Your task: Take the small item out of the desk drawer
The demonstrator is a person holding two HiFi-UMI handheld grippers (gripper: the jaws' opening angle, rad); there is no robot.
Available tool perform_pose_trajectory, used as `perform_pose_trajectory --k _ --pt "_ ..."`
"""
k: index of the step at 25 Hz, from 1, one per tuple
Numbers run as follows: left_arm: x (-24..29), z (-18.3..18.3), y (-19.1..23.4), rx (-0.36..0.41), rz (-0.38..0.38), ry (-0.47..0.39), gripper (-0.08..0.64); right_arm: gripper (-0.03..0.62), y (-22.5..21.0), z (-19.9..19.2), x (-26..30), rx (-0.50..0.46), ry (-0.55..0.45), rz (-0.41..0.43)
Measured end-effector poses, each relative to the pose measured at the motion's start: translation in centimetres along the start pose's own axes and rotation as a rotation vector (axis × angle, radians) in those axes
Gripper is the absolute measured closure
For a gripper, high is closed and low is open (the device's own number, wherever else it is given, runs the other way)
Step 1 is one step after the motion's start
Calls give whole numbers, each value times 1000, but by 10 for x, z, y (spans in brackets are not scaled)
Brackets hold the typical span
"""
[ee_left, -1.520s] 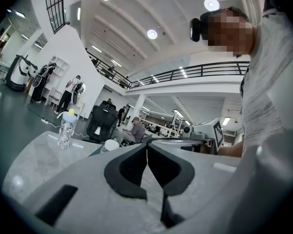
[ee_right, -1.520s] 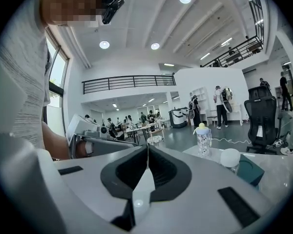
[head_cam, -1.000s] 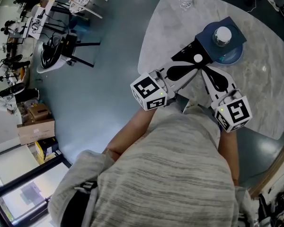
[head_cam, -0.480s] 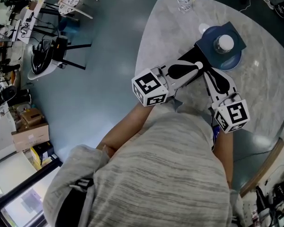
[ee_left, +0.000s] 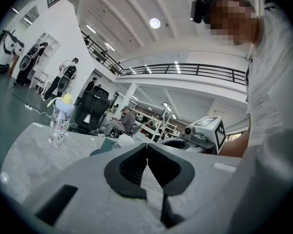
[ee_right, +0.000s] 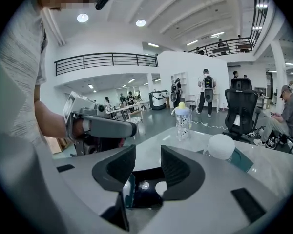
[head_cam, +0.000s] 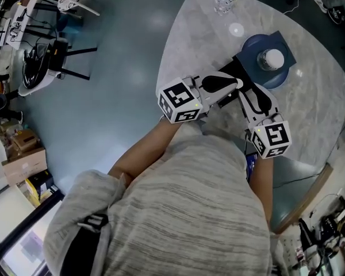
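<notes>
Table (head_cam: 191, 39) edge beneath left gripper (head_cam: 237, 83)

Left tool (head_cam: 236, 80) at centre of head view, reaching toward the right, held about level; jaws together, tips meeting, gripping nothing; left forearm (head_cam: 141, 157) bare, running down-left from it. Right tool (head_cam: 247, 92) just right of centre, pointing up-frame and tipped downward; jaws apart, have just been opening, pads pressing on nothing; right forearm (head_cam: 262, 183) below it; the two tool tips near each other.
</notes>
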State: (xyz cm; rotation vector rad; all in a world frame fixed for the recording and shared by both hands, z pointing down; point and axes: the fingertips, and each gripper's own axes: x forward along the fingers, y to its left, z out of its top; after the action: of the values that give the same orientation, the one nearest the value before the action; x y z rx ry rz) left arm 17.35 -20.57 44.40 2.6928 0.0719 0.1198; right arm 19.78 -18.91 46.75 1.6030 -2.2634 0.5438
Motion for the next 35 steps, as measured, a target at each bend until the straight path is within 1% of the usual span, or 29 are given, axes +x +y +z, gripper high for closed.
perform_pose_trajectory --k 6,13,22,25,31,35 --pt "-5 -9 18 -39 9 7 543 425 -2 -23 24 -24 85 -4" --pt "-6 -15 28 -64 6 15 543 400 -9 -47 40 -10 177 -29" --pt "-6 -16 36 -72 -2 21 543 385 -17 -82 59 -26 321 -57" --pt "-7 -15 38 -74 -5 24 543 377 -17 -92 64 -17 351 -57" --pt "-7 -18 40 -79 -15 36 543 373 -26 -112 73 -17 427 -88" --pt "-8 -18 42 -81 -24 45 543 373 -28 -119 78 -6 455 -103"
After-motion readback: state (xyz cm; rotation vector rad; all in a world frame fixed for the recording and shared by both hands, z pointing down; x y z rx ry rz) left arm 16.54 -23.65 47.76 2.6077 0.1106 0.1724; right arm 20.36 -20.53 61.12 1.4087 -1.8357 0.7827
